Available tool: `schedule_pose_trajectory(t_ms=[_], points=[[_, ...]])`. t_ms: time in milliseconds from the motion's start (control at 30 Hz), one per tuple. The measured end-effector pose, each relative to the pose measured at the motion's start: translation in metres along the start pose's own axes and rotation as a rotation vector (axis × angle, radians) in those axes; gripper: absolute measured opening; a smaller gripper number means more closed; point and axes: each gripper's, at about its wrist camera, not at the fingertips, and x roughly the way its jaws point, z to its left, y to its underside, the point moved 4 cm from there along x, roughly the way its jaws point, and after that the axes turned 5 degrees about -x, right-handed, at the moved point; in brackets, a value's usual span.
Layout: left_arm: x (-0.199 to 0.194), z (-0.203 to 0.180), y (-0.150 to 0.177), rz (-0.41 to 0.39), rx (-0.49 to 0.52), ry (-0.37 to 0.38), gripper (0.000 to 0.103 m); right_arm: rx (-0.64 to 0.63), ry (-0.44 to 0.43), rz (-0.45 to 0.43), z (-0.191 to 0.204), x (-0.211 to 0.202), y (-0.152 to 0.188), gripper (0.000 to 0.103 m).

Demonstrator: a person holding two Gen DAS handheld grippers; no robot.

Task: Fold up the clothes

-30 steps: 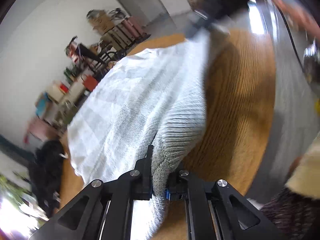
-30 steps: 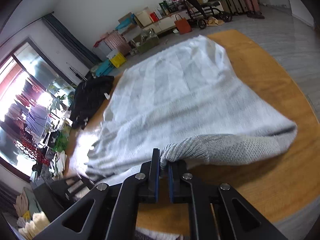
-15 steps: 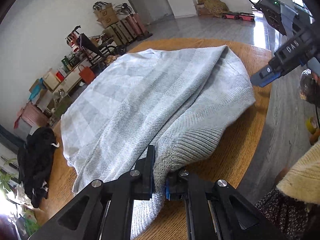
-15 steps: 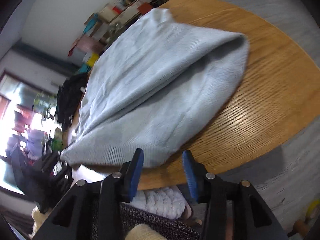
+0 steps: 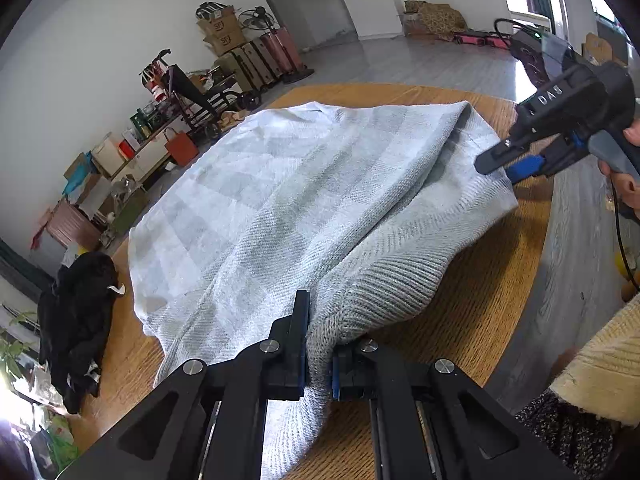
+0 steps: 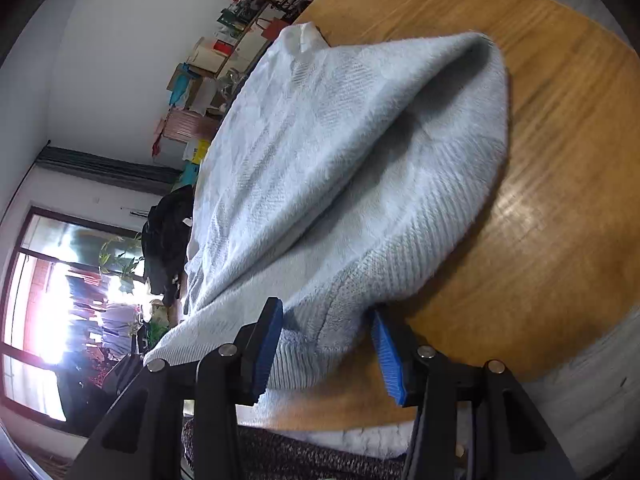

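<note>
A light grey-blue knitted sweater (image 5: 280, 200) lies folded over on a round wooden table (image 5: 480, 320). My left gripper (image 5: 318, 356) is shut on its ribbed hem at the near edge. In the right wrist view the sweater (image 6: 340, 160) spreads away from my right gripper (image 6: 326, 350). That gripper's jaws are opening. The ribbed edge lies loosely between the blue pads (image 6: 386, 356) without being pressed. From the left wrist view, the right gripper (image 5: 504, 164) hovers at the sweater's far right edge, held by a hand (image 5: 624, 160).
A black garment (image 5: 76, 320) is heaped on the table's left side, also seen as a dark heap (image 6: 166, 240) beyond the sweater. Bare wood (image 6: 560, 160) lies right of the sweater. A person's cream sleeve (image 5: 600, 368) is at the right. Boxes and suitcases line the far wall.
The right gripper let go of the sweater's corner, opened, rolled and came down beside the sweater's right edge. The lifted fabric settled onto the table. The left gripper kept its grip.
</note>
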Motion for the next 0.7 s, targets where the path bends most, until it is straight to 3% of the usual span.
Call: schedule_pose_trajectory(t_ms=[67, 133, 200, 333, 700], points=[[0.001, -0.001, 0.001, 0.009, 0.002, 0.000, 0.009, 0.000, -0.005, -0.012, 0.003, 0.003, -0.004, 0.047], [-0.002, -0.002, 0.003, 0.017, -0.009, 0.021, 0.009, -0.006, -0.009, -0.040, 0.005, 0.003, -0.008, 0.025], [-0.004, -0.006, 0.007, 0.033, -0.016, 0.049, 0.009, -0.023, -0.018, -0.097, 0.009, -0.003, -0.012, 0.012], [-0.002, -0.027, 0.022, 0.088, 0.069, 0.061, 0.009, -0.126, 0.010, -0.179, 0.027, -0.034, -0.004, 0.010], [-0.014, -0.060, 0.046, 0.159, 0.162, 0.144, 0.009, -0.163, 0.042, -0.162, 0.022, -0.051, 0.035, 0.007]])
